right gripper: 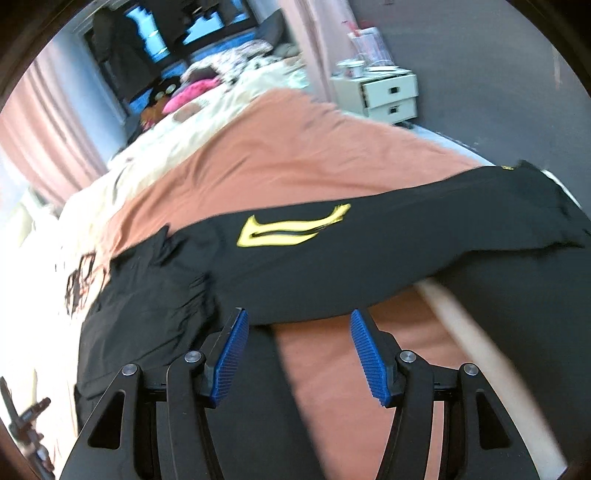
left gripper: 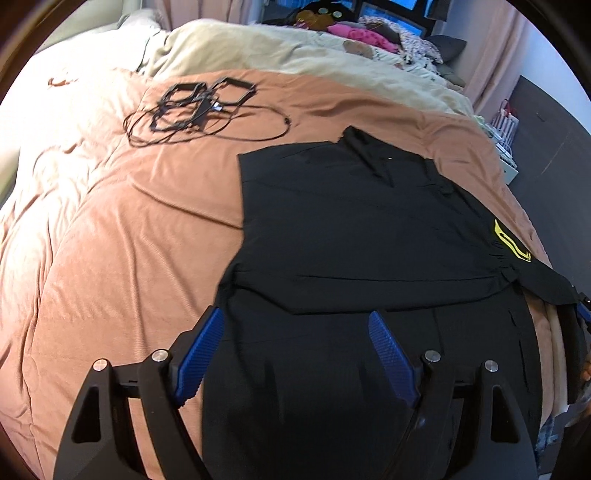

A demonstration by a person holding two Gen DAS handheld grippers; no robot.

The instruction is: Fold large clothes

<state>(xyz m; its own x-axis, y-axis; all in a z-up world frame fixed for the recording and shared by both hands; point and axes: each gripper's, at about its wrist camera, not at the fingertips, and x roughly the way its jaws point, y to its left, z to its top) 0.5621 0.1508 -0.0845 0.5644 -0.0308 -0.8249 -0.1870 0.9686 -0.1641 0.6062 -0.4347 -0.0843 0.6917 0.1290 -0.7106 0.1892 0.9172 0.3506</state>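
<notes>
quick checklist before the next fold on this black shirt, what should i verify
1. Left gripper open, holding nothing: ok.
2. Right gripper open, holding nothing: ok.
3. Black shirt lying flat on the orange duvet: mostly ok, some bunching near the yellow logo.
4. Sleeve folded in: not ok, it extends sideways.
5. Cables apart from the shirt: ok.
6. Hem edge aligned: cannot tell.

You have a salmon-pink duvet (left gripper: 122, 236) spread over the bed, with a tangle of black cables (left gripper: 201, 109) lying on its far part. Beyond it sits a cream blanket (left gripper: 280, 48), a heap of bright clothing (left gripper: 354, 31), and a white drawer unit (right gripper: 388, 96) beside the bed.
</notes>
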